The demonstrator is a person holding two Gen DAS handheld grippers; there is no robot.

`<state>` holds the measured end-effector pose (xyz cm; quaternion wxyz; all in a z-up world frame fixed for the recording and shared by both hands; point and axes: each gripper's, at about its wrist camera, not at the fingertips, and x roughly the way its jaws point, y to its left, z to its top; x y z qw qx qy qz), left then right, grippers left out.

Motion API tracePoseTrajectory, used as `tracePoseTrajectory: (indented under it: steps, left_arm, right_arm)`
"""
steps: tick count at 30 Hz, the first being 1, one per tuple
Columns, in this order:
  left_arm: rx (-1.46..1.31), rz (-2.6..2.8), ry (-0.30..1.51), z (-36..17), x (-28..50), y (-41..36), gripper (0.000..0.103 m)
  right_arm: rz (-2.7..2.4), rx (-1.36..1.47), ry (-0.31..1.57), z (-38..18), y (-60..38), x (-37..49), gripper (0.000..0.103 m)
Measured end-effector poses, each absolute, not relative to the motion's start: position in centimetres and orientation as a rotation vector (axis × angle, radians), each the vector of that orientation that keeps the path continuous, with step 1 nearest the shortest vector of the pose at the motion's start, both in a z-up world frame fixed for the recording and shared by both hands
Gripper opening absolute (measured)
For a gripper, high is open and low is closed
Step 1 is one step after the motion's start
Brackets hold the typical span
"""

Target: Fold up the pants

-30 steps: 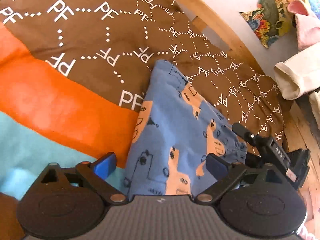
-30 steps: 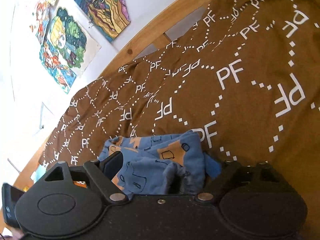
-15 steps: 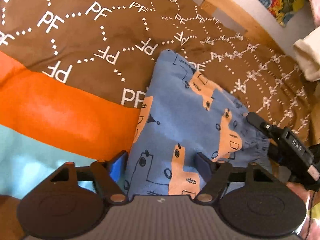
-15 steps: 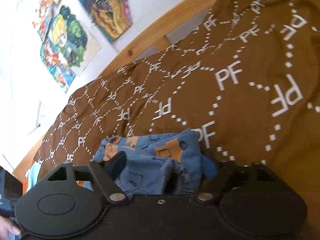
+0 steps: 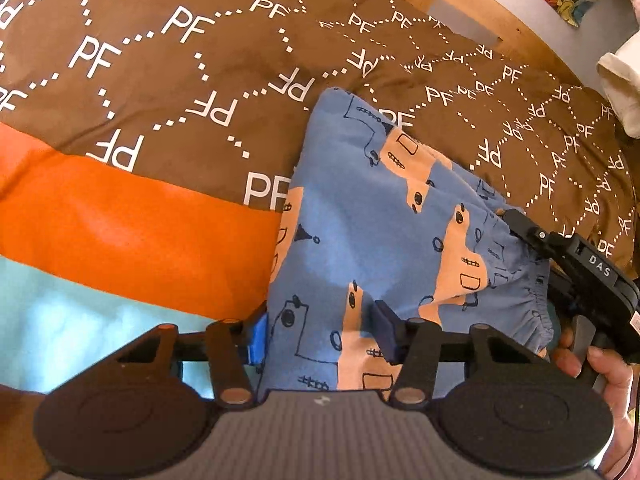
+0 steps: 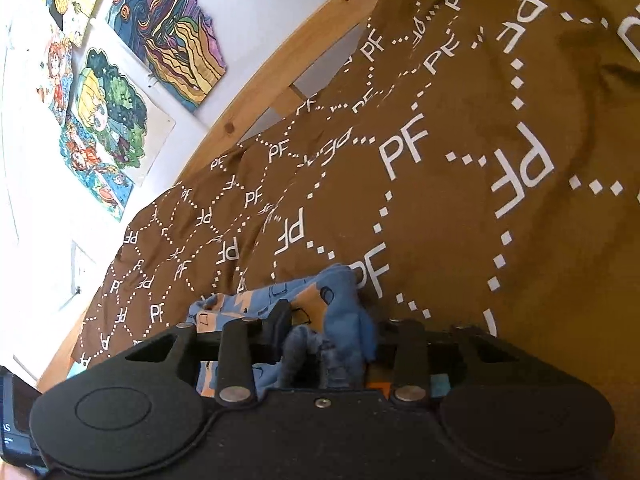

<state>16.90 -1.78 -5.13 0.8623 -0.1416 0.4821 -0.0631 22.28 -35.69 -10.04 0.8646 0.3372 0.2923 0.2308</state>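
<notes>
The blue pants (image 5: pixel 384 220) with orange truck prints lie folded on the brown patterned bedspread (image 5: pixel 200 80). My left gripper (image 5: pixel 320 336) has its jaws closed in on the near left edge of the pants, cloth between the fingers. In the left wrist view the right gripper (image 5: pixel 580 272) sits at the elastic waistband on the right, held by a hand. In the right wrist view my right gripper (image 6: pixel 324 340) is shut on a bunched fold of the pants (image 6: pixel 320 312).
A wooden bed rail (image 5: pixel 460 4) runs along the far side against a white wall with coloured drawings (image 6: pixel 108 120). Orange (image 5: pixel 120 232) and light blue bands of the bedspread lie to the left. A cream garment (image 5: pixel 620 88) lies at the far right.
My left gripper's jaws have narrowed onto the near edge of the pants. My right gripper has stayed shut on the waistband and shifted slightly lower.
</notes>
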Motion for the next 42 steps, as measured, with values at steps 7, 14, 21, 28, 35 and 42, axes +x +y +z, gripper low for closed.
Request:
tracePoseTrajectory:
  steps: [7,14,21,28,35,42]
  left_arm:
    - [-0.285,-0.161,1.011,-5.3,17.0,-1.7,0.06]
    - [-0.266,-0.163,0.999,-5.1,16.6,-2.0,0.048]
    - [-0.267,-0.155,0.965,-4.8,15.9,-2.0,0.026]
    - [-0.243,-0.138,0.917,-3.9,14.9,-2.6,0.019]
    - [-0.218,-0.163,0.872,-2.2,13.8,-3.4,0.018]
    - [-0.187,-0.188,0.853,-0.9,13.4,-4.2,0.017]
  right_arm:
    - [0.591,0.633,0.636,-9.3,-34.8,22.5,0.069]
    - [0.544,0.609,0.665,-9.2,-35.0,22.3,0.037]
    - [0.51,0.42,0.648,-7.6,-32.9,20.9,0.03]
    - [0.471,0.312,0.575,-6.4,-31.8,19.0,0.021]
    - [0.447,0.166,0.489,-4.6,-30.4,16.9,0.019]
    - [0.401,-0.02,0.407,-3.6,-28.6,14.9,0.019]
